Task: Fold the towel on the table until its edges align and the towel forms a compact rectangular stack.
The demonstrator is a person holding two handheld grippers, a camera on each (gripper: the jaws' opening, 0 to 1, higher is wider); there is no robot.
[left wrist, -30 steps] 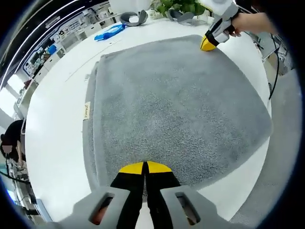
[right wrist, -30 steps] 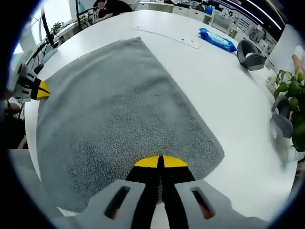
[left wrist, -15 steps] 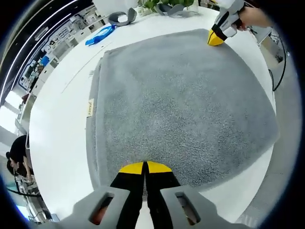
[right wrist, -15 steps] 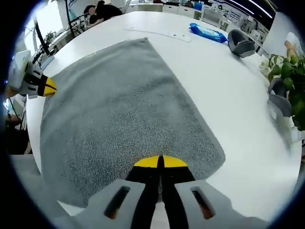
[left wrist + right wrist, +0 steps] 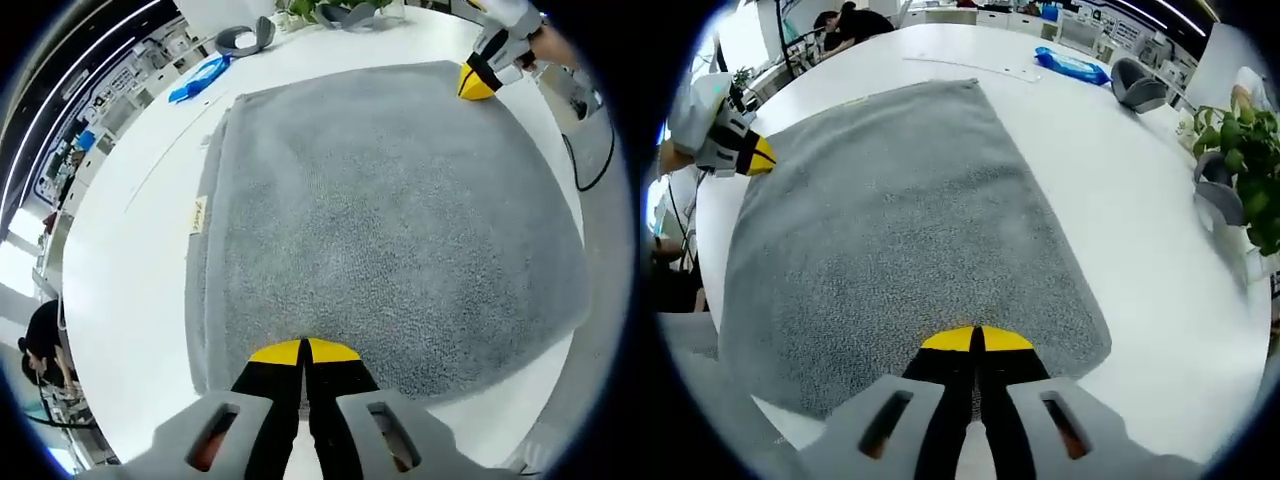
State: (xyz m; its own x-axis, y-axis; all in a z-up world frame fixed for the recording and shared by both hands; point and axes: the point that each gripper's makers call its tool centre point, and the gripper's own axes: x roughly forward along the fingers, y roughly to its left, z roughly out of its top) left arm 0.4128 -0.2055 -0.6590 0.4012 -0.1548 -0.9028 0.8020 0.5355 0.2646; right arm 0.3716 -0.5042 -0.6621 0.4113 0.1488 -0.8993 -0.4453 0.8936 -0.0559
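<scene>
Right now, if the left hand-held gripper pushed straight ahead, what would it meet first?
The left hand-held gripper is shut on the towel edge, so it would likely just shove towel across the table.

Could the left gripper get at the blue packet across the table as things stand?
Probably not yet: the left gripper is shut on the towel, and the blue packet lies far across the table.

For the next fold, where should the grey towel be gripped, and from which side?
Grip the towel at its two near corners, coming in low from the table edge. It lies flat, already doubled, and both tools, left and right, sit closed on those corners.
</scene>
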